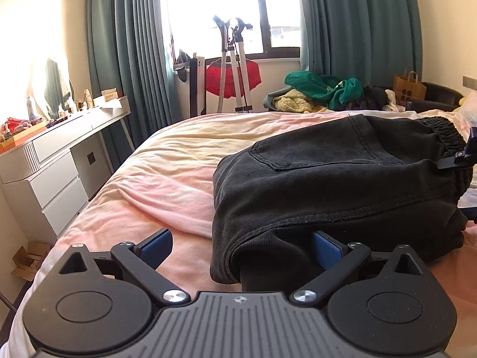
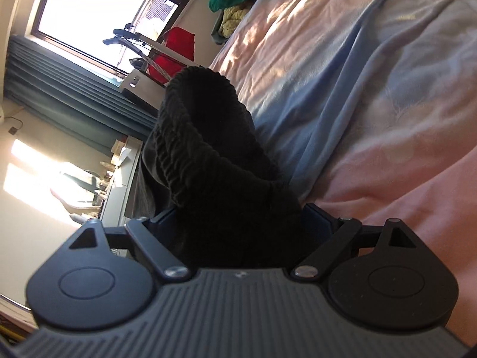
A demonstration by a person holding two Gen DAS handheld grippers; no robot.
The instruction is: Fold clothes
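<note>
Folded black trousers (image 1: pixel 337 185) lie on the pink bedspread (image 1: pixel 167 167), back pocket up, elastic waistband at the far right. My left gripper (image 1: pixel 241 247) is open, jaws wide; the folded near corner of the trousers lies between its blue pads, against the right pad (image 1: pixel 326 250). My right gripper (image 2: pixel 238 223) is rolled on its side and open, with the gathered waistband (image 2: pixel 208 149) bunched between its fingers; whether the pads press it is hidden. A part of the right gripper shows at the waistband in the left wrist view (image 1: pixel 462 152).
A white dresser (image 1: pixel 56 161) with bottles stands left of the bed. A garment steamer stand (image 1: pixel 238 68) and a red garment are by the window. A heap of green and yellow clothes (image 1: pixel 325 92) and a paper bag (image 1: pixel 408 86) lie beyond the bed.
</note>
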